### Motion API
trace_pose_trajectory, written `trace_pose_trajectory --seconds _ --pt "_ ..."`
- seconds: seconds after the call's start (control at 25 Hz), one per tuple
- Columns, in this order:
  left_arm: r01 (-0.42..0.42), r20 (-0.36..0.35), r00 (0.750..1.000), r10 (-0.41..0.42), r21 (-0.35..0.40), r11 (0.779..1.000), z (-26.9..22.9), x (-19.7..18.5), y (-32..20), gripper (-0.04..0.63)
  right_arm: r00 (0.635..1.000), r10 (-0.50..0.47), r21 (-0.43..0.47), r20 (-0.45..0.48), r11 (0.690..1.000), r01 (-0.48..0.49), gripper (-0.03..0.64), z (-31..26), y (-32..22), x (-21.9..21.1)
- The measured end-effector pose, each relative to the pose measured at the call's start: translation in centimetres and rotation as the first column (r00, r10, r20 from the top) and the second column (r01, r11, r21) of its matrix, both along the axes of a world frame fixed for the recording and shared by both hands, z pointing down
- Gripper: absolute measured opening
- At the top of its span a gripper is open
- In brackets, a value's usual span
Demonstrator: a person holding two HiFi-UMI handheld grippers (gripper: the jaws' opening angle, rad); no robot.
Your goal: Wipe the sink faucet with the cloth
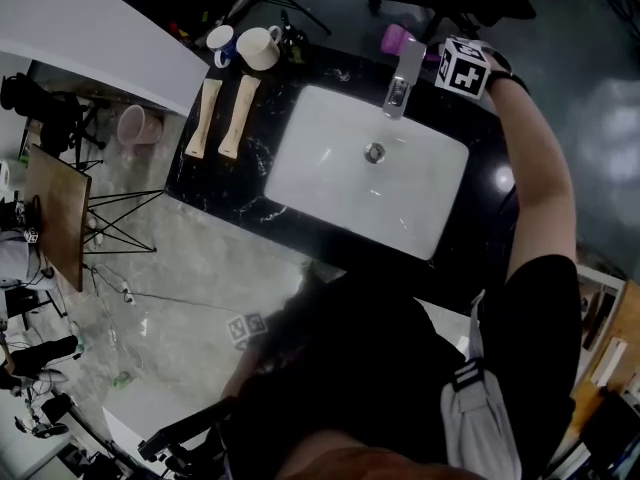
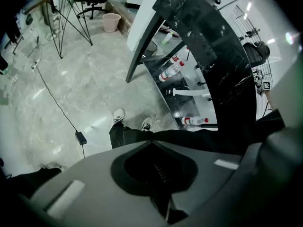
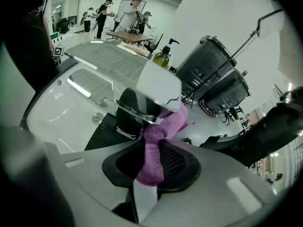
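Purple fuzzy cloth [image 3: 163, 136] clenched in right gripper [image 3: 152, 167], against chrome sink faucet [image 3: 154, 86] | left gripper [image 2: 158, 171] closed, empty | risk: bunched cloth slips, bare jaw scrapes chrome.

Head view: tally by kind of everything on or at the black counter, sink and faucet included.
Mugs: 2
Wooden utensils: 2
Sink: 1
Faucet: 1
Purple cloth: 1
Total: 7
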State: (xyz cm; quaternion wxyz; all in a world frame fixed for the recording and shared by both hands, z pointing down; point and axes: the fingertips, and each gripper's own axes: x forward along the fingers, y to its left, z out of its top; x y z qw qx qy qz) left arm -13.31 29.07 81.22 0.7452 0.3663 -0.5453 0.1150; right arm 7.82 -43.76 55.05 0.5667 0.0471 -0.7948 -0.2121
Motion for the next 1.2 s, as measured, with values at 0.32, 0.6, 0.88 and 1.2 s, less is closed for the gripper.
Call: trace_pose_trajectory --seconds 0.32,0.6,0.88,1.2 --pt "0.054 0.002 0.999 -0.054 -0.033 0.998 -0.1 1.7 1.7 -0.008 0.999 0.022 -0.081 -0.024 0.996 -0.023 0.094 7.6 0.9 0.3" --pt "0.070 0.011 0.998 -0.070 -0.020 0.997 0.0 1.4 1.1 -0.008 0.999 0.023 -0.074 -0.028 0.997 -0.026 0.094 8.0 0.9 0.1" --pt "0.018 0.005 1.000 -0.018 0.003 1.000 0.2 0.2 -0.4 -0.008 1.000 0.008 0.020 0.028 1.000 -0.009 0.095 1.6 0.4 0.5" --pt "-0.003 -0.029 1.000 0.005 0.078 0.997 2.3 -1.2 -2.6 -0.008 0.995 -0.090 0.218 0.036 0.973 0.080 0.095 -12.7 1.8 -1.9"
